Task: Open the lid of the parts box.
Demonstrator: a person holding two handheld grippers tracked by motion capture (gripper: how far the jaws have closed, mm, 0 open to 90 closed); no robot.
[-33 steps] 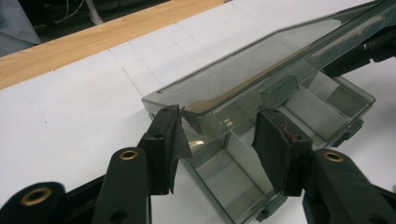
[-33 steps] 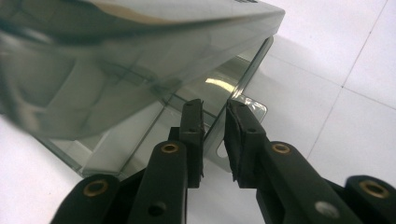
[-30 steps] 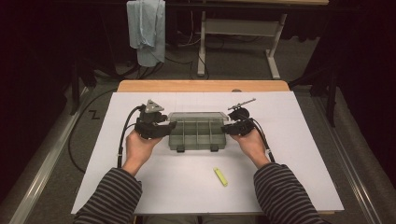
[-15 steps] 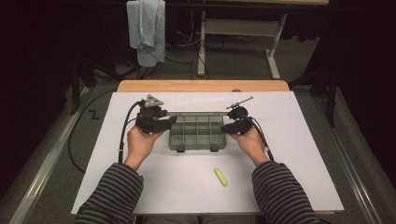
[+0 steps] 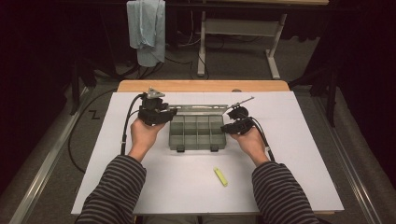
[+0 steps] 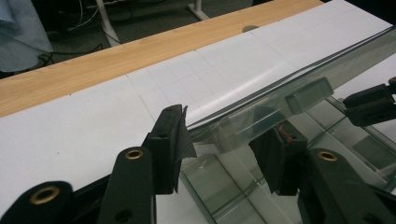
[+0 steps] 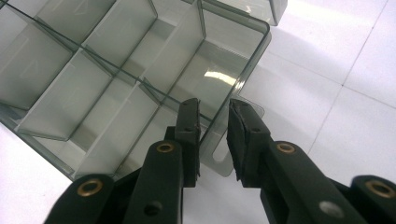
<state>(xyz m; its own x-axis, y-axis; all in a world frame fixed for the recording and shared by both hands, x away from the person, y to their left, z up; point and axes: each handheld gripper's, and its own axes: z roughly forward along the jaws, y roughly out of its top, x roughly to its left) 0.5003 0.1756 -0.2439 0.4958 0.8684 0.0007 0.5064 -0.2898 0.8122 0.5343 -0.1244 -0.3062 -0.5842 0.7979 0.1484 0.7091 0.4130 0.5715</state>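
A clear grey compartment box [image 5: 196, 133] lies open in the middle of the white sheet, its lid [image 5: 198, 108] tilted up along the far side. My left gripper [image 5: 172, 113] is at the lid's left corner. In the left gripper view the lid [image 6: 289, 79] runs between the jaws of that gripper [image 6: 226, 140], which have just been closing. The corner rests against one pad [image 6: 175, 135]; the other stands apart. My right gripper [image 5: 224, 127] is at the box's right end. In the right gripper view it [image 7: 215, 126] straddles the side wall of the box [image 7: 93, 70], with a gap showing.
A small yellow piece [image 5: 221, 177] lies on the white sheet [image 5: 299, 154] nearer the person. A wooden table edge [image 5: 201, 86] runs along the far side. Beyond it a blue cloth [image 5: 147, 28] hangs and a desk frame [image 5: 243, 28] stands.
The left hand has moved a little toward the far side of the table, and the lid now stands tilted up behind the box. The right hand has kept still.
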